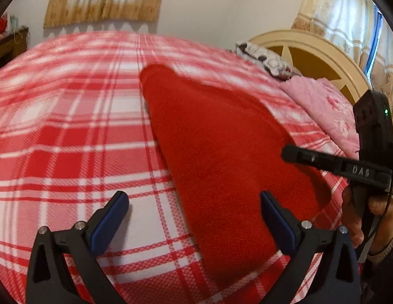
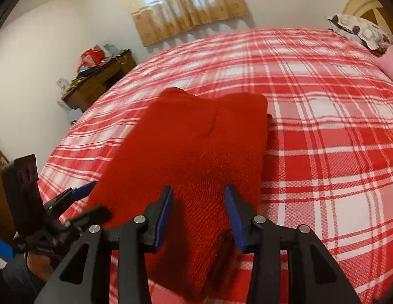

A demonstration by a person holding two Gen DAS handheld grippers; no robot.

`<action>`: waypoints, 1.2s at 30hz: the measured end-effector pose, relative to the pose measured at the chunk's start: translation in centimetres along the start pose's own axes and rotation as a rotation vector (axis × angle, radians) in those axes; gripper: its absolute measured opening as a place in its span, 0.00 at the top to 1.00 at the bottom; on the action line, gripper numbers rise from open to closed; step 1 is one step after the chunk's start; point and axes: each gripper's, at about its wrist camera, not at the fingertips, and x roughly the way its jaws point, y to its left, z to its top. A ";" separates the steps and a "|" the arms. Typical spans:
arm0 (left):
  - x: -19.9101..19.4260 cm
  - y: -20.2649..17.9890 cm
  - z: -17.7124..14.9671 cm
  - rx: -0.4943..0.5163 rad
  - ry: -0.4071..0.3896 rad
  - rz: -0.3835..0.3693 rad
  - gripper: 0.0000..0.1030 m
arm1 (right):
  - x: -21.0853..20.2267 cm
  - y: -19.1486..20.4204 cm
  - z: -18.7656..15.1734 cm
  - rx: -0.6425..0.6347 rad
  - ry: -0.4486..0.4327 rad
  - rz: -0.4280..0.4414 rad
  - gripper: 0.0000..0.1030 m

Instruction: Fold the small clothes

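On the plaid bed (image 2: 323, 136), red garment (image 2: 196, 147) lying folded, left gripper (image 1: 193, 217) hovering wide open, right gripper (image 2: 199, 215) hovering open over its near end.

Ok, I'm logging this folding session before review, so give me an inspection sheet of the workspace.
Surface: bed with red-and-white plaid cover, flat.
Job's things: red knit garment, lying folded lengthwise on the cover.
Clutter: floral pillow and pink quilt by the headboard.
Grippers: left claw open over the garment's near edge; right claw open, straddling the garment's near end, holding nothing.
Cables: thin dark cable on the right claw's handle.
Surroundings: cluttered wooden desk, curtained window, cream headboard.
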 end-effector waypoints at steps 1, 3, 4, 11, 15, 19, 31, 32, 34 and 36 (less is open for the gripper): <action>-1.0 -0.1 0.0 -0.010 -0.034 0.000 0.00 | -0.5 -0.2 0.1 0.014 -0.005 0.023 0.53; -1.7 -0.1 0.4 -0.011 -0.070 -0.018 0.00 | -1.1 -0.9 0.5 0.044 -0.027 0.045 0.48; -2.0 -0.3 0.7 0.002 -0.082 -0.006 0.00 | -1.4 -1.3 0.8 0.062 -0.043 0.039 0.44; 0.9 0.4 2.5 -0.005 -0.030 0.022 0.00 | -0.5 -5.8 2.1 0.244 -0.042 0.015 0.37; 2.1 0.4 2.0 -0.010 0.022 0.023 0.00 | 1.4 -7.9 3.0 0.340 0.007 0.062 0.36; 2.5 0.5 1.6 -0.024 0.045 0.010 0.00 | 3.0 -9.0 3.8 0.386 0.018 0.092 0.30; 2.8 0.4 1.2 -0.032 0.065 -0.011 0.00 | 6.0 -9.4 4.8 0.392 -0.014 0.124 0.30; 2.9 0.4 1.3 -0.031 0.066 -0.011 0.00 | 6.1 -9.4 4.9 0.388 -0.013 0.127 0.30; 3.0 0.4 1.3 -0.029 0.068 -0.012 0.00 | 6.5 -9.3 5.2 0.379 -0.010 0.158 0.31; 3.1 0.4 1.4 -0.031 0.069 -0.017 0.00 | 7.1 -9.3 5.2 0.375 -0.002 0.191 0.31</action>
